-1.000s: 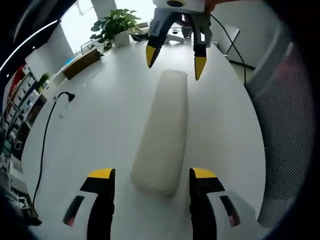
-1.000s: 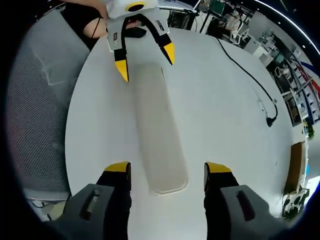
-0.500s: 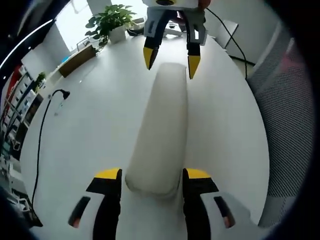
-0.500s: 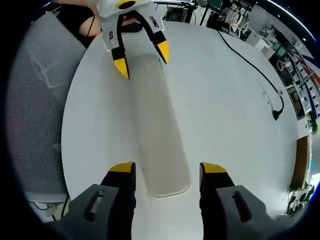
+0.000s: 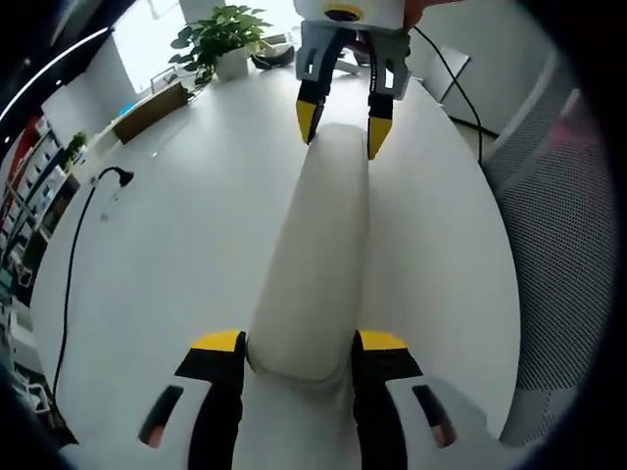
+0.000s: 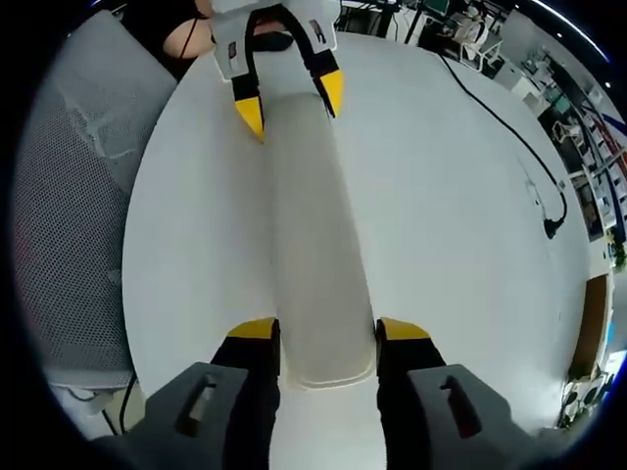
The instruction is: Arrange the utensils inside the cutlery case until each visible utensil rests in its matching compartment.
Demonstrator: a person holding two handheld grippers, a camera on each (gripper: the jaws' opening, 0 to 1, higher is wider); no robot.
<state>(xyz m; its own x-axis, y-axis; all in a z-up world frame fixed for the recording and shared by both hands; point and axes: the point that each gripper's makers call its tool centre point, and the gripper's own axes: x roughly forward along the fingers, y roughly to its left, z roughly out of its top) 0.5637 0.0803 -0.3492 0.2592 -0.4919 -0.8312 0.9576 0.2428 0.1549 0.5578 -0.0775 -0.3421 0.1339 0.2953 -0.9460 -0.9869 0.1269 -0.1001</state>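
Observation:
A long cream-white cutlery case [image 5: 318, 245] lies closed on the white table [image 5: 167, 245], with no utensils to be seen. My left gripper [image 5: 299, 343] has its yellow-tipped jaws pressed against both sides of the near end. At the far end, my right gripper [image 5: 343, 129] straddles the case. In the right gripper view the same case [image 6: 313, 225] runs away from me. There my right gripper [image 6: 329, 331] is shut on its near end, and my left gripper [image 6: 291, 106] clasps the far end.
A potted plant [image 5: 217, 44] and a wooden box [image 5: 152, 111] stand at the table's far edge. A black cable [image 5: 83, 245] snakes along the left side. A grey mesh chair [image 6: 73, 196] sits beside the table. A person's hand [image 6: 186, 39] holds the left gripper.
Both grippers have moved in along the case and narrowed their jaws until they touch its sides. The case has not moved on the table.

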